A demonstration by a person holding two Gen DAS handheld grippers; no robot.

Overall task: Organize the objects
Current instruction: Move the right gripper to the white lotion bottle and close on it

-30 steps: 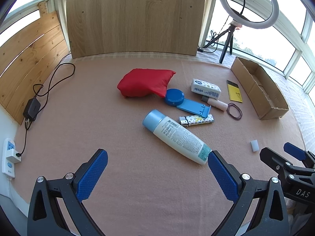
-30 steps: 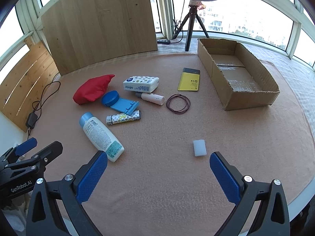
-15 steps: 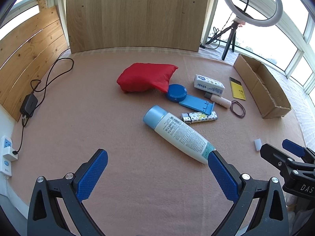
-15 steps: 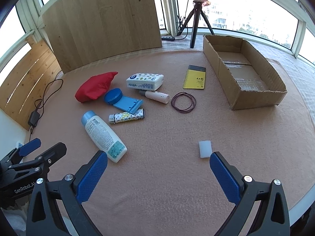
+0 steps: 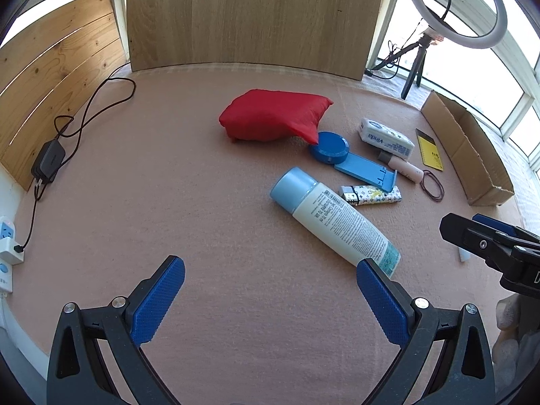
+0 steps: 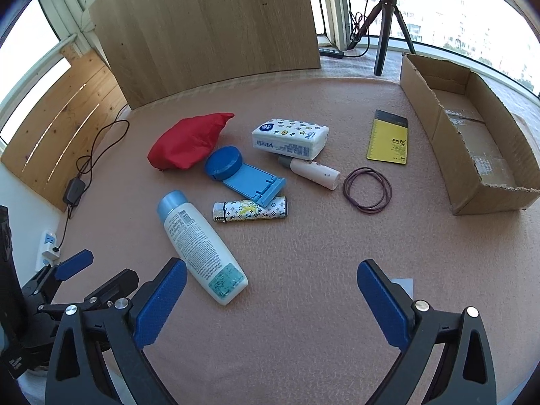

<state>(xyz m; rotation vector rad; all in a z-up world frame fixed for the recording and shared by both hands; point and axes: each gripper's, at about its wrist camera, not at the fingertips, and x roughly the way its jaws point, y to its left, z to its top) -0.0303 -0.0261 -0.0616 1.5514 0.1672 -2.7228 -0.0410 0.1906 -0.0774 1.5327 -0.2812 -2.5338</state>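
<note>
Loose items lie on the pink mat: a white bottle with a blue cap [image 5: 332, 217] [image 6: 199, 244], a red pouch [image 5: 275, 118] [image 6: 189, 141], a blue round stand [image 5: 351, 158] [image 6: 243, 177], a patterned lighter [image 5: 371, 195] [image 6: 249, 210], a tissue pack [image 5: 386, 138] [image 6: 290, 138], a small white tube [image 6: 312, 172], hair ties [image 6: 367, 189], a yellow notepad [image 6: 388, 141] and a small white block [image 6: 403, 285]. An open cardboard box [image 6: 472, 141] [image 5: 469, 155] stands at the right. My left gripper [image 5: 270, 290] is open and empty before the bottle. My right gripper [image 6: 271, 292] is open and empty, the block by its right finger.
A wooden board [image 5: 249, 17] stands at the back and slats [image 5: 50, 77] line the left. A charger and cable [image 5: 50, 162] and a wall socket [image 5: 6, 239] are at the left edge. A ring light on a tripod [image 5: 455, 10] stands behind the box.
Both grippers have moved forward toward the items, which appear nearer. The white block has slid close to my right gripper's right finger. Both stay open.
</note>
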